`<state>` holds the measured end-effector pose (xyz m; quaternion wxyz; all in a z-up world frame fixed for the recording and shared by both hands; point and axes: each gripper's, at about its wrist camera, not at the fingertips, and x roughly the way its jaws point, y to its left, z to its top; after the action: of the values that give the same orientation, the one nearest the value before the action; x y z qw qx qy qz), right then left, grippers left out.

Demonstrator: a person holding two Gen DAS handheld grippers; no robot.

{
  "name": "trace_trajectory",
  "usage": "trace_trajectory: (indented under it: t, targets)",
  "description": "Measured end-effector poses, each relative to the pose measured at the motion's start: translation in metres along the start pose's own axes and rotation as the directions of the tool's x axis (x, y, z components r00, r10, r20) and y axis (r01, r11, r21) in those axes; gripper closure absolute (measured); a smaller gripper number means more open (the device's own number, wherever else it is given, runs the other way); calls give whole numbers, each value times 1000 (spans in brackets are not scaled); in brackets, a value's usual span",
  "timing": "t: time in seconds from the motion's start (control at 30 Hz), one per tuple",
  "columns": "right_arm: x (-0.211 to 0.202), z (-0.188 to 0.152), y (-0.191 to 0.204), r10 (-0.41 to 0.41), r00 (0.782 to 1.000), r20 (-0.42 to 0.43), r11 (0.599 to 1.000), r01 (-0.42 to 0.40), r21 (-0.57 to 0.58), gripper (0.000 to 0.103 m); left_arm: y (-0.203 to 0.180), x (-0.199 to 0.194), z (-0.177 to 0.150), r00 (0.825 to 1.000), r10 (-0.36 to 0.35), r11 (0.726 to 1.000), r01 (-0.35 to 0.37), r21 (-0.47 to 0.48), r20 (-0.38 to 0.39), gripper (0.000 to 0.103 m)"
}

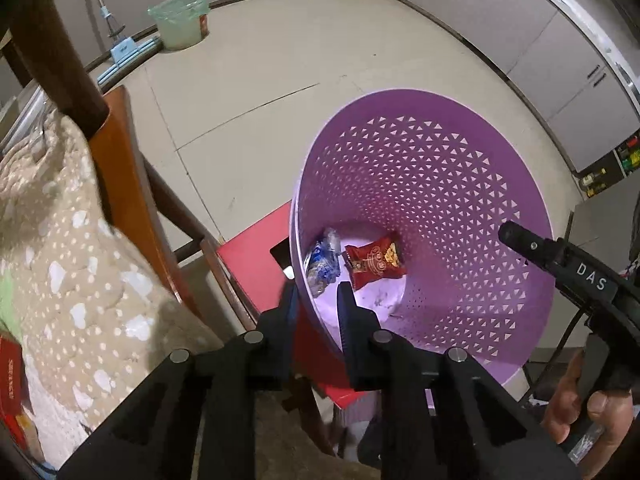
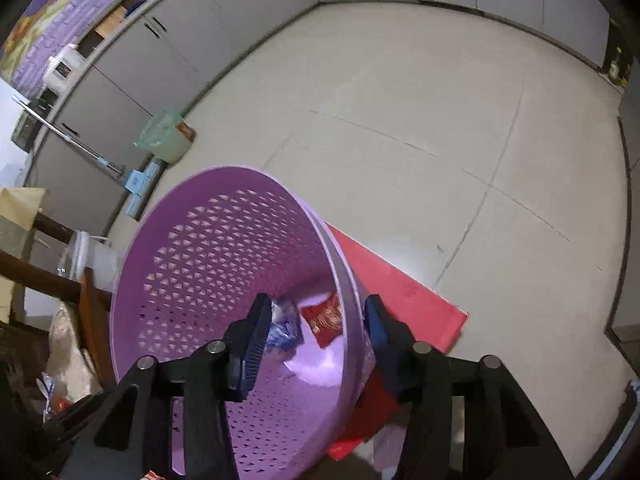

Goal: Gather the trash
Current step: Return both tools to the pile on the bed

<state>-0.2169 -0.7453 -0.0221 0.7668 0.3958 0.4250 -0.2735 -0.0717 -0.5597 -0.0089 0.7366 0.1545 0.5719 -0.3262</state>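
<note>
A purple perforated basket is held tilted above a red stool. Inside lie a red snack packet and a crumpled blue-and-clear wrapper. My left gripper is shut on the basket's near rim, one finger inside and one outside. My right gripper straddles the opposite rim with its jaws apart, one finger inside the basket. The basket, red packet and wrapper also show in the right wrist view. The right gripper's handle and a hand show in the left wrist view.
A wooden chair draped with a beige dotted blanket stands at the left. A lined bin and a flat mop stand by the far wall. Grey cabinets line the room. The floor is pale tile.
</note>
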Motion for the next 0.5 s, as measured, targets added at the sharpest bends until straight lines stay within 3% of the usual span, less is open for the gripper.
trace_trajectory:
  t: [0.07,0.17,0.37,0.5]
  targets:
    - [1,-2,-3,10,1000,-16,1000,-10,12,66,0,-4,-3,1000,20,1000,-20,-7,0,85]
    - [3,-5,-8,59,997,-53,997,-57,45,71,4,-9,-8,1000,32,999,-32,-25,0,85]
    - [1,-14,-5,43,994,-104,999,-42,12,71,-3,-17,-15,995,90,996,-90,-2,31,84]
    - [-2,-16,-5,34,995,-90,999,-33,16,65,-3,-30,-19,998,32,999,-31,-22,49,72]
